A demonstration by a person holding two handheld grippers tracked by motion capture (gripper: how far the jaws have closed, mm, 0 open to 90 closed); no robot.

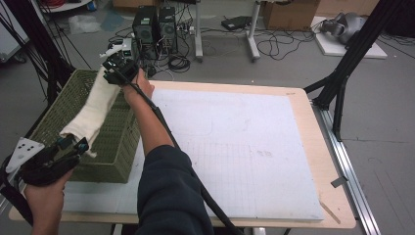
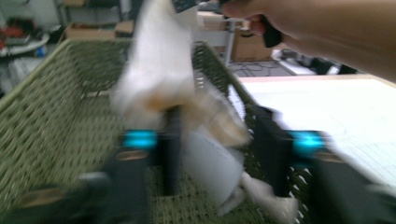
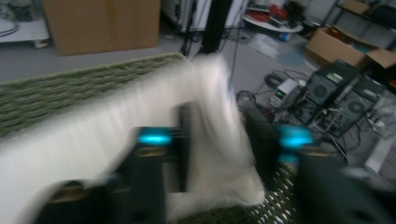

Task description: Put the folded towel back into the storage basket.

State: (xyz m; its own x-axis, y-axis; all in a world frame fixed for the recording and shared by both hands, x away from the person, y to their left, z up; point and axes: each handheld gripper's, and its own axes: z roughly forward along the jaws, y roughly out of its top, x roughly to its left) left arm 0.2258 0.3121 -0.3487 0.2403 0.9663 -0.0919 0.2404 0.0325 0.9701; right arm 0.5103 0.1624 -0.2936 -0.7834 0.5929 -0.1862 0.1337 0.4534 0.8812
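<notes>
Cream cloth (image 1: pixel 96 105) stretches over a green woven basket (image 1: pixel 54 115) at the table's (image 1: pixel 313 122) left edge, between the left gripper (image 1: pixel 73 146) and right gripper (image 1: pixel 113 63), each with jaws parted around one cloth end, pads not visibly pressing

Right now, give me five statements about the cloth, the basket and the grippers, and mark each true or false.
1. The cream cloth hangs stretched over the green woven basket. True.
2. The basket stands at the right edge of the table. False: it stands at the left edge, beside the white mat.
3. The left gripper is at the cloth's near end and the right gripper at its far end. True.
4. The cloth lies flat on the white mat. False: it is over the basket, off the mat.
5. The basket is made of clear plastic. False: it is green wicker-like weave.
</notes>
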